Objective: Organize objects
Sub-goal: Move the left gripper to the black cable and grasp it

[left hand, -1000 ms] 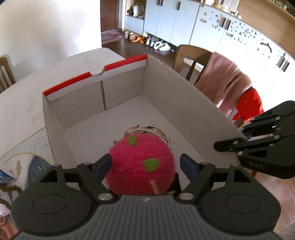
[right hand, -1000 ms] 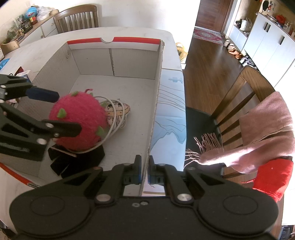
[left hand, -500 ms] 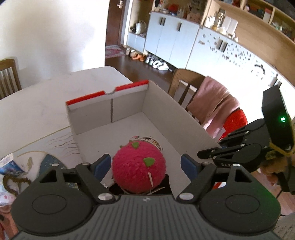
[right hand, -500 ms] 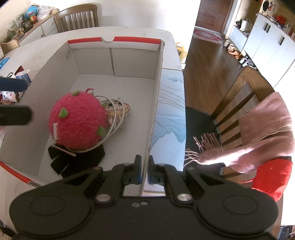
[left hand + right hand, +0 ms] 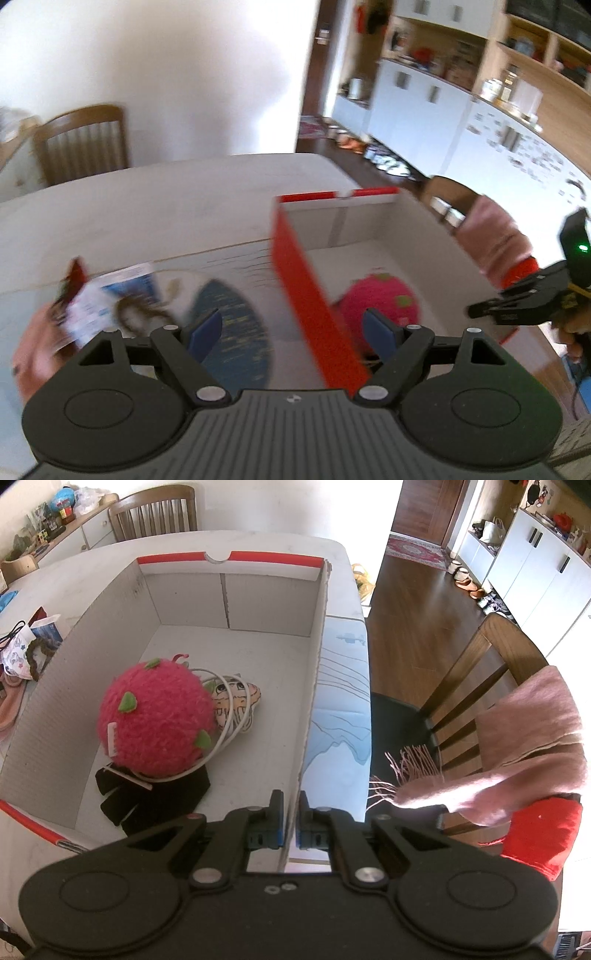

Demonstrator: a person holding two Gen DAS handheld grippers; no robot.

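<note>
Right wrist view, your right tool pinched on the white cardboard box's wall, fuzzy pink ball inside, pale surface, wooden chairs, your left tool wide, empty.

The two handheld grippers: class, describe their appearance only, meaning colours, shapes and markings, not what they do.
Both are matte black plastic. The left gripper has a ribbed grey-black body, two round discs, silver pivot screws and blue finger pads. The right gripper shows the same discs, screws and blue pads; from the left wrist view its housing carries a green light.
</note>
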